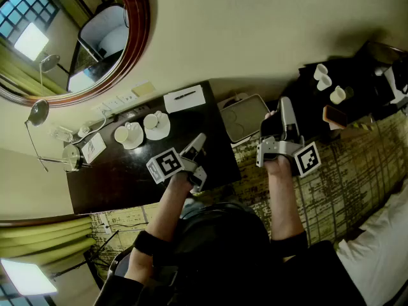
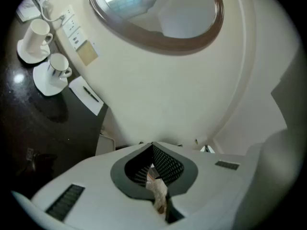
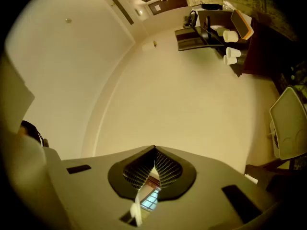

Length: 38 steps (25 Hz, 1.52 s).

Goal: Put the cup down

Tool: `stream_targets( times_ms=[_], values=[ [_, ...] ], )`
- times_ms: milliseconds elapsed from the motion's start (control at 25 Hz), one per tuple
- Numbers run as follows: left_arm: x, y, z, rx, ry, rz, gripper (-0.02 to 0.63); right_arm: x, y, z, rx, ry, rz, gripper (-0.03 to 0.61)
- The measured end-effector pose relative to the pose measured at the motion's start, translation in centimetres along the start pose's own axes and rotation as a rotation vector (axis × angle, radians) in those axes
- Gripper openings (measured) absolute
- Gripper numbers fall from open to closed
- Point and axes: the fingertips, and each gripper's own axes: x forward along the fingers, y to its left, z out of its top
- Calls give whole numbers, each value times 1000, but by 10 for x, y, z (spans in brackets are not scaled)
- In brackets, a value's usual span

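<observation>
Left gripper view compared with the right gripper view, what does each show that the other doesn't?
Only the left gripper view shows the round mirror, two white cups on saucers and a notepad with a pen on the dark desk. Only the right gripper view shows a far dark counter carrying white cups. Both show the cream wall and their own gripper shut and empty: left gripper, right gripper.

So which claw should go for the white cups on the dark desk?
Left, probably. The left claw hangs over the dark desk near the white cups; the right claw points at bare wall. Both are shut and empty.
</observation>
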Motion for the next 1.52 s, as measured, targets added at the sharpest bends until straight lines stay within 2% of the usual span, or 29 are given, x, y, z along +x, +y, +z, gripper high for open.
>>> stream_targets(
  times_ms=[120, 440, 560, 680, 760, 840, 920, 1040, 1280, 1520],
  values=[
    [-4, -2, 12, 50, -37, 19, 2, 1, -2, -6, -75, 59, -23, 0],
    [-22, -7, 58, 376, -171, 134, 2, -3, -25, -44, -472, 363, -127, 0],
    [-31, -8, 75, 537, -207, 217, 2, -7, -35, -60, -736, 519, -186, 0],
    [-39, -2, 86, 775, -214, 325, 2, -18, -54, -74, -1024, 667, -253, 0],
    [-42, 4, 88, 903, -199, 384, 2, -28, -69, -82, -1181, 756, -286, 0],
    [-45, 13, 89, 967, -177, 430, 2, -37, -85, -87, -1324, 830, -310, 0],
    [-49, 22, 91, 981, -169, 467, 2, -44, -96, -92, -1429, 882, -314, 0],
    [-56, 32, 95, 985, -177, 513, 2, -49, -109, -100, -1476, 929, -319, 0],
    [-81, 43, 106, 984, -213, 577, 2, -51, -122, -124, -1458, 985, -286, 0],
    [-123, 53, 119, 986, -228, 658, 2, -52, -131, -184, -1415, 1085, -194, 0]
  ],
)
